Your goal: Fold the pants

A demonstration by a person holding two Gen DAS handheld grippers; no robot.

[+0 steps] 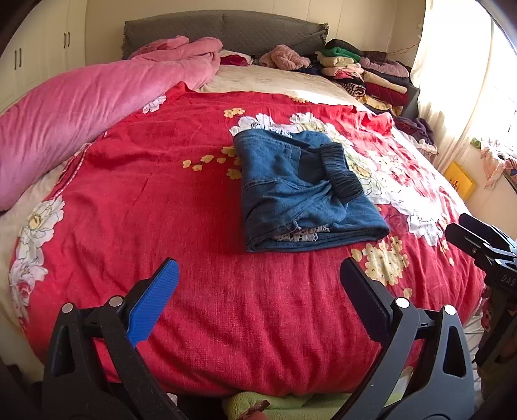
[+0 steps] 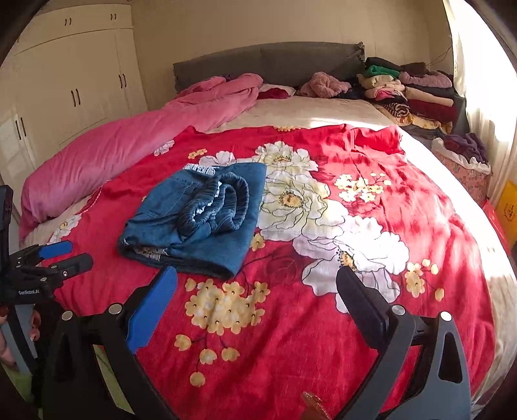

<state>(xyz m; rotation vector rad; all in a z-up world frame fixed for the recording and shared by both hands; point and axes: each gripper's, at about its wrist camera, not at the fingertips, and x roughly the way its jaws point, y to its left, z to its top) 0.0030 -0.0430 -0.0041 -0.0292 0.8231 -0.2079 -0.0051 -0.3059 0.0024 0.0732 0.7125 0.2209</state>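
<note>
- Two grippers, both held over the near edge of the bed, each with one blue-padded finger and one black finger.
- Left gripper (image 1: pixel 258 274) spread wide, nothing between the fingers, touching nothing; only red cover below the gap.
- Right gripper (image 2: pixel 257 282) spread just as wide, holding nothing, tips near the front edge of the jeans but apart from them.
- One red floral blanket (image 1: pixel 161 200) covering most of the mattress, white and yellow flowers printed on it.
- One pair of blue jeans (image 1: pixel 297 190), folded into a squat rectangle, lying on the blanket about mid-bed; dark elastic waistband (image 2: pixel 223 203) bunched on top, pale patterned lining showing at the near fold and far edge.
- Nothing lying between either gripper and the jeans.
- One pink duvet (image 1: pixel 80 110) heaped along the left side, reaching toward the headboard.
- One grey headboard (image 1: pixel 226 30) at the far end.
- One stack of folded clothes (image 1: pixel 365 74) in the far right corner, next to a loose pink fuzzy garment (image 1: pixel 284 58).
- Cream wardrobe (image 2: pixel 71 84) on the left wall; bright curtain (image 1: pixel 452 64) on the right.
</note>
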